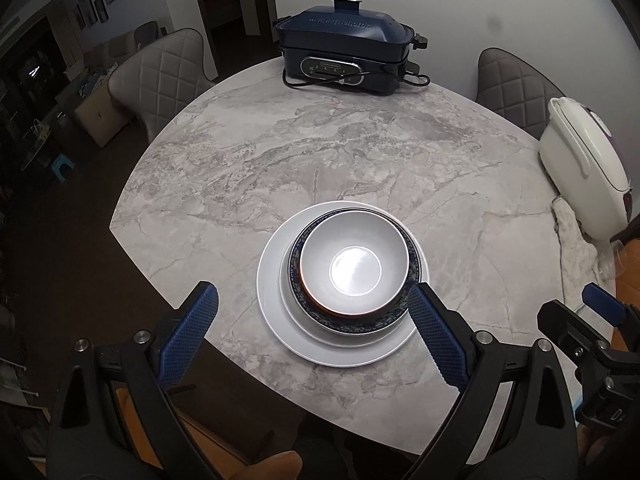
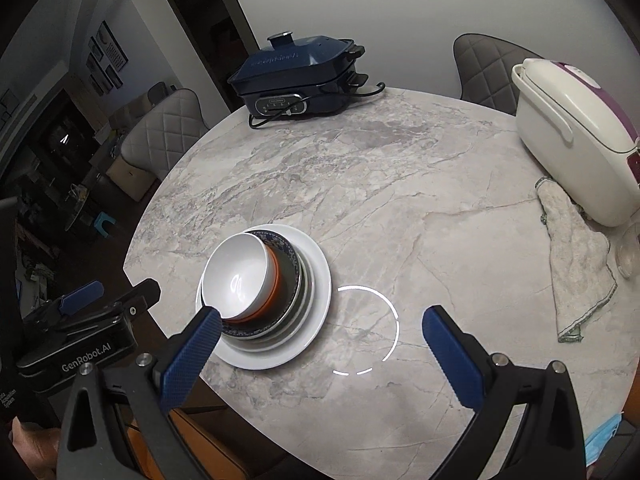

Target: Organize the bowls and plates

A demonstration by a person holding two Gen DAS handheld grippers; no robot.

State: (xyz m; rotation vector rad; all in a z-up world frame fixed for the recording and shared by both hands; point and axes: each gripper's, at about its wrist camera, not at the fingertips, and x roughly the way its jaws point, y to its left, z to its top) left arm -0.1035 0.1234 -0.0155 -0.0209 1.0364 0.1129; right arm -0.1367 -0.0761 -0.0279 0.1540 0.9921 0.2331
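A stack stands near the front edge of the marble table (image 1: pixel 280 152). At the bottom is a large white plate (image 1: pixel 280 320), on it a blue-patterned plate (image 1: pixel 360 322), and on top a white bowl (image 1: pixel 354 264) with an orange outer band. My left gripper (image 1: pixel 314 296) is open just in front of the stack, its right fingertip (image 1: pixel 424 304) by the patterned plate's rim. In the right wrist view the bowl (image 2: pixel 236 276) and white plate (image 2: pixel 316 280) lie to the left. My right gripper (image 2: pixel 320 318) is open over bare table, its left fingertip (image 2: pixel 208 322) beside the stack.
A dark blue electric cooker (image 1: pixel 344 48) with its cord sits at the far edge. A white appliance (image 2: pixel 572 140), a crumpled cloth (image 2: pixel 576 264) and a glass (image 2: pixel 632 256) occupy the right side. Quilted chairs (image 1: pixel 164 76) ring the table. A blue face mask (image 2: pixel 604 436) lies at the near right.
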